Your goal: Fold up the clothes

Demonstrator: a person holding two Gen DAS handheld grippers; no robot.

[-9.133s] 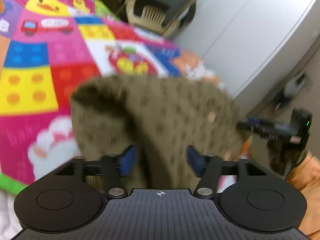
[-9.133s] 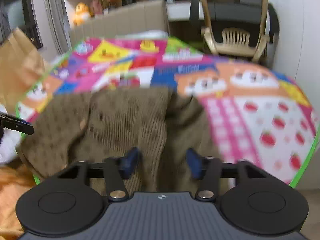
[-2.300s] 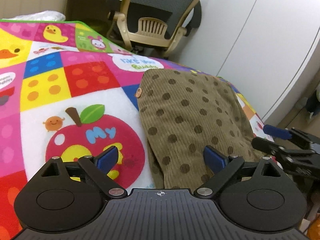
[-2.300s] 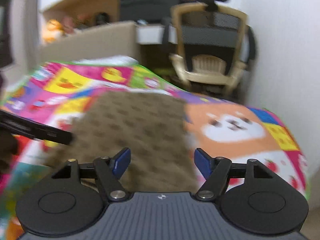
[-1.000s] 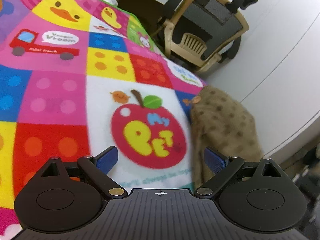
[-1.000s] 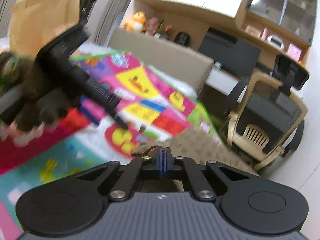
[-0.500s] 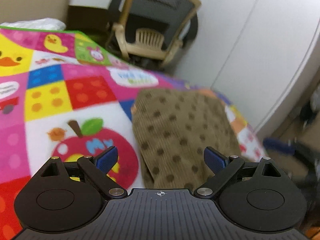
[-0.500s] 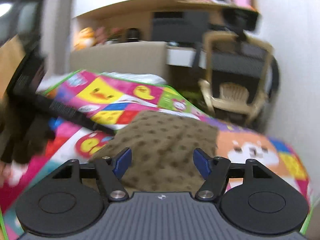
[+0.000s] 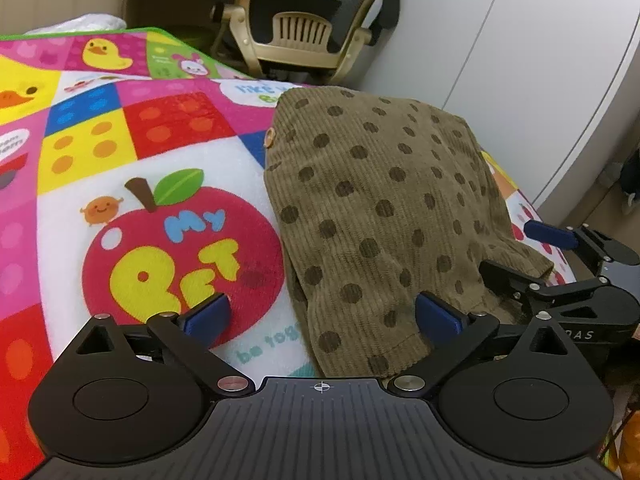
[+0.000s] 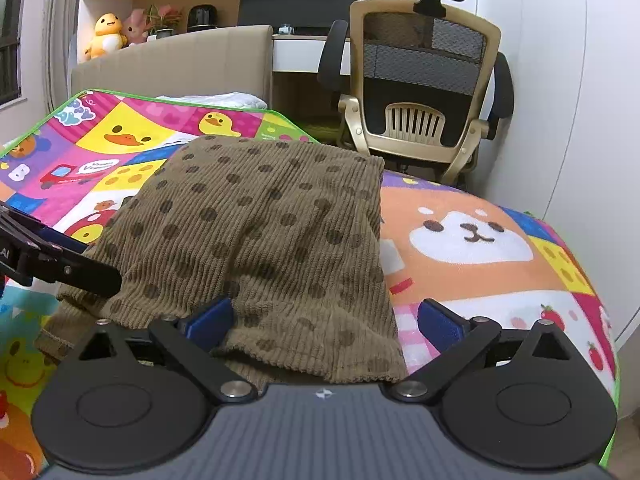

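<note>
While both claws, left gripper [image 9: 322, 316] and right gripper [image 10: 324, 318], gape empty, the corduroy garment [image 10: 264, 240] ahead lies doubled over; further folds possible.

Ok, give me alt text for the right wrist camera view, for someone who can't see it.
A folded olive-brown corduroy garment with dark polka dots lies on a bright cartoon-print play mat, with the open right gripper low over its near edge. The left gripper reaches in from the left, and a beige mesh office chair stands behind.
</note>
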